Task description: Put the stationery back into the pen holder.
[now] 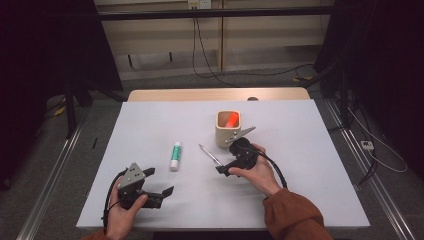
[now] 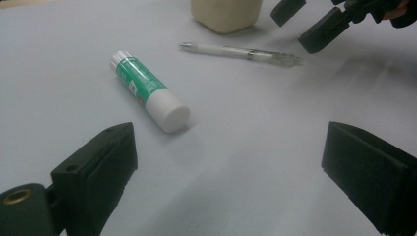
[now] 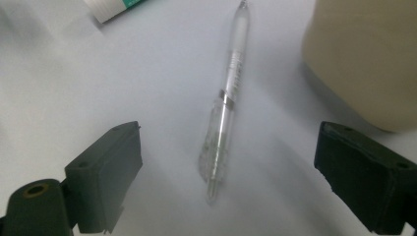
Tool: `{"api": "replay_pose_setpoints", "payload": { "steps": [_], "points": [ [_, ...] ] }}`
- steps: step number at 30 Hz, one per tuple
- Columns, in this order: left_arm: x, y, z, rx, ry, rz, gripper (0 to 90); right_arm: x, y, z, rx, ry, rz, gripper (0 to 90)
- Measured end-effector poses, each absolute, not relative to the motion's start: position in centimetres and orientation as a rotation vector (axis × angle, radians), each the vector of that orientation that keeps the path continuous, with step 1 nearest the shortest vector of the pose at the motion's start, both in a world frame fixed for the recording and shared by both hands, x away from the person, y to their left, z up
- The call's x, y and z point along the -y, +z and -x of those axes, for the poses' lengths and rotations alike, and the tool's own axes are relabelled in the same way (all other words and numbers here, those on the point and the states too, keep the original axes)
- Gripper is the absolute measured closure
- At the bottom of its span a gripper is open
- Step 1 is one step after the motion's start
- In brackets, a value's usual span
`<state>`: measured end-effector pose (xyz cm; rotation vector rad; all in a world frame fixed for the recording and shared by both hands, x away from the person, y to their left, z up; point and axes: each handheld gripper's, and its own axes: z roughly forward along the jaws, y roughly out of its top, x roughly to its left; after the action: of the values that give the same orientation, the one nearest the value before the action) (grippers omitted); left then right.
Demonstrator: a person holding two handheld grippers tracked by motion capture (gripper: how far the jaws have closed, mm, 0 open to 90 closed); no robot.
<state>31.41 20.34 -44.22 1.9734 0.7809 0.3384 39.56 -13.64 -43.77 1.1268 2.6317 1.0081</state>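
Clear plastic pen point(image 3: 226, 105) lies flat on the bench point(image 1: 310, 165) between the right hand-held gripper's point(image 3: 223, 172) wide-open jaws, near the beige cup point(image 1: 228, 129); closing carelessly could roll it away.

I see a green-white glue stick point(image 1: 175, 155) lying flat on the pale table point(image 1: 310, 190), well left of the beige cup point(image 1: 227, 131) w/ sth orange point(image 1: 231, 119) inside. Cables point(image 1: 210, 70) trail across the floor behind; black stands either side.

Clear pen point(image 3: 225, 105) lies flat on the table, beside cup point(image 3: 366, 59).
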Motion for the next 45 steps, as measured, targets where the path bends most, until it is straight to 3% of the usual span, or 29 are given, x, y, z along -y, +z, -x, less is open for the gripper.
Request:
{"api": "replay_pose_setpoints", "payload": {
  "steps": [5, 17, 42, 45],
  "points": [
    [-20.4, -44.2, -31.4, -0.781, 0.338, -1.973, 6.5, 12.4, -43.6, -40.6, -2.654, 0.961, -1.132, 13.8],
    [-20.3, -44.2, -31.4, -0.776, 0.336, -1.973, 6.6, 9.5, -43.9, -42.4, -2.623, 0.872, -1.102, 36.8],
    [-20.3, -44.2, -31.4, -0.771, 0.335, -1.983, 6.6, 7.2, -45.0, -44.3, -2.596, 0.791, -1.153, 66.6],
    [-20.3, -44.2, -31.4, -0.772, 0.333, -1.975, 6.6, 6.9, -44.9, -44.2, -2.609, 0.775, -1.134, 73.3]
  ]
}}
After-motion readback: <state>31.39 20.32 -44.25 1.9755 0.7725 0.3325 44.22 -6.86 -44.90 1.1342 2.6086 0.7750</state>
